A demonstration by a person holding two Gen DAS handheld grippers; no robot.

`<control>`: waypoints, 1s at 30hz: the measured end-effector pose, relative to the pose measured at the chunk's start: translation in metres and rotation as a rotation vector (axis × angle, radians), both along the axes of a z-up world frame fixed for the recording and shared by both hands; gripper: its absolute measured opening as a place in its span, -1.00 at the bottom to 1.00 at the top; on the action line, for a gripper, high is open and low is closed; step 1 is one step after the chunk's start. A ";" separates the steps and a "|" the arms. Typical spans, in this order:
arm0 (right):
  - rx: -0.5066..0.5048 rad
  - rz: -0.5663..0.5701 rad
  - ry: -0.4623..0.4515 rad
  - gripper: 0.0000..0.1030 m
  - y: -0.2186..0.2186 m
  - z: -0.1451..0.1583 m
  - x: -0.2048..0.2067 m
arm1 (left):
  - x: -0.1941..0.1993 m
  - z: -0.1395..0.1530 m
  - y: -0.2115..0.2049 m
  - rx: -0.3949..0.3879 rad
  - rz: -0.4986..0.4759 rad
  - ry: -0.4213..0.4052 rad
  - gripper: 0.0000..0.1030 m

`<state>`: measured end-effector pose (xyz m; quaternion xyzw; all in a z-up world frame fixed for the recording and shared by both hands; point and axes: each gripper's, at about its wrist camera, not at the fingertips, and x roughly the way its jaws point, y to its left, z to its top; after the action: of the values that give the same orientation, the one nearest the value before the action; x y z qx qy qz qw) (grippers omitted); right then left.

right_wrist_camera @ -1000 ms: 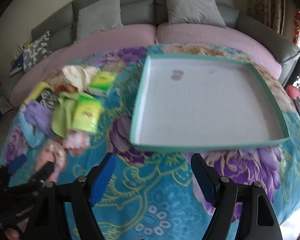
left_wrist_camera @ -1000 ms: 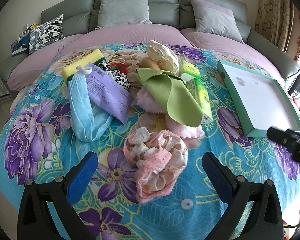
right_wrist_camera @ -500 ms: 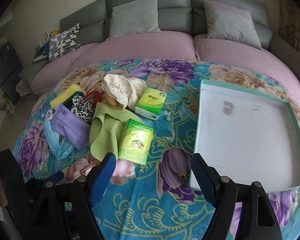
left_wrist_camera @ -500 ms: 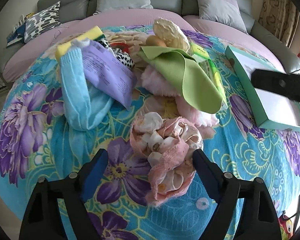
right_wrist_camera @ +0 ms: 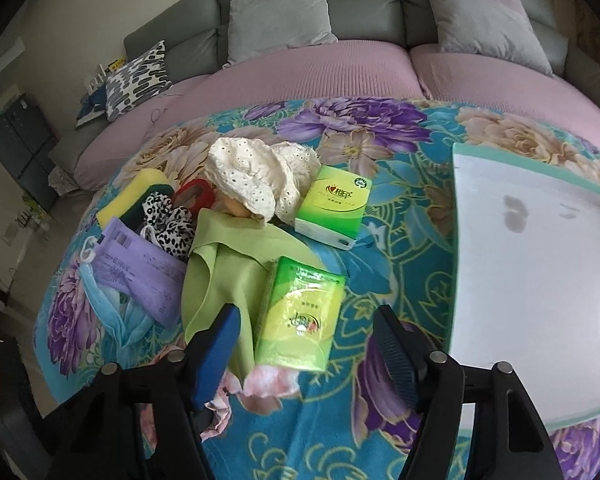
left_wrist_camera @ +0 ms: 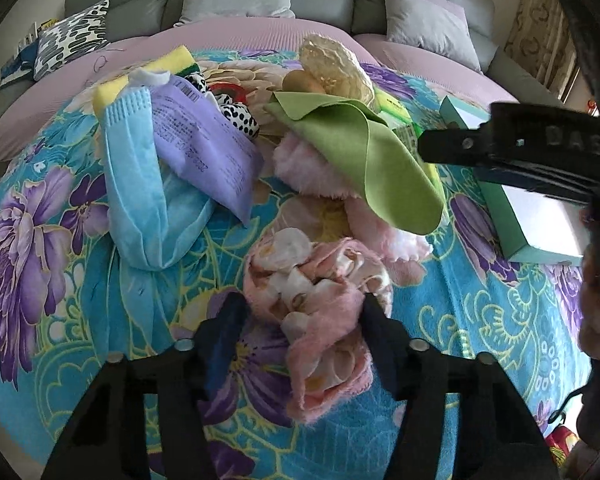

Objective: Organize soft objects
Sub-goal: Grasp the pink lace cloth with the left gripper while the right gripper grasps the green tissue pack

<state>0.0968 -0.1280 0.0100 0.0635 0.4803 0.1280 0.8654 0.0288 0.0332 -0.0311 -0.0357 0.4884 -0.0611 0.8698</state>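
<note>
A crumpled pink cloth (left_wrist_camera: 320, 304) lies on the floral blanket. My left gripper (left_wrist_camera: 300, 344) is open, its jaws on either side of the cloth. My right gripper (right_wrist_camera: 306, 344) is open and empty, just above a green tissue pack (right_wrist_camera: 300, 314). The pack lies beside a green cloth (right_wrist_camera: 224, 276), which also shows in the left wrist view (left_wrist_camera: 360, 156). A fluffy pink item (left_wrist_camera: 312, 168) lies under the green cloth. A light blue garment (left_wrist_camera: 140, 196), a purple packet (left_wrist_camera: 204, 144) and a cream lace hat (right_wrist_camera: 256, 176) lie in the pile.
A teal-rimmed white tray (right_wrist_camera: 532, 292) sits on the right of the blanket. A second tissue box (right_wrist_camera: 332, 208), a yellow sponge (right_wrist_camera: 128, 196), a spotted cloth (right_wrist_camera: 168, 220) and a red ring (right_wrist_camera: 194, 196) lie in the pile. A grey sofa (right_wrist_camera: 300, 8) with cushions stands behind.
My left gripper has moved forward and down until its jaws flank the pink cloth. My right gripper has swung left from the tray and come down over the tissue pack.
</note>
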 end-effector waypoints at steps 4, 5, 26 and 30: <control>0.029 -0.005 0.028 0.21 0.000 -0.009 0.007 | 0.002 0.001 0.006 -0.023 0.006 -0.001 0.00; 0.036 -0.009 0.035 0.20 -0.001 -0.012 0.008 | 0.002 0.001 0.008 -0.028 0.007 -0.002 -0.01; 0.161 -0.034 0.052 0.01 -0.015 -0.019 0.012 | 0.000 0.004 0.004 -0.032 0.009 -0.032 -0.60; 0.186 -0.046 0.038 0.01 -0.023 -0.013 0.010 | -0.003 0.015 0.003 -0.019 0.009 -0.056 -0.68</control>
<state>0.1066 -0.1506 -0.0034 0.1569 0.4811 0.1508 0.8492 0.0258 0.0358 -0.0162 -0.0444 0.4629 -0.0631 0.8831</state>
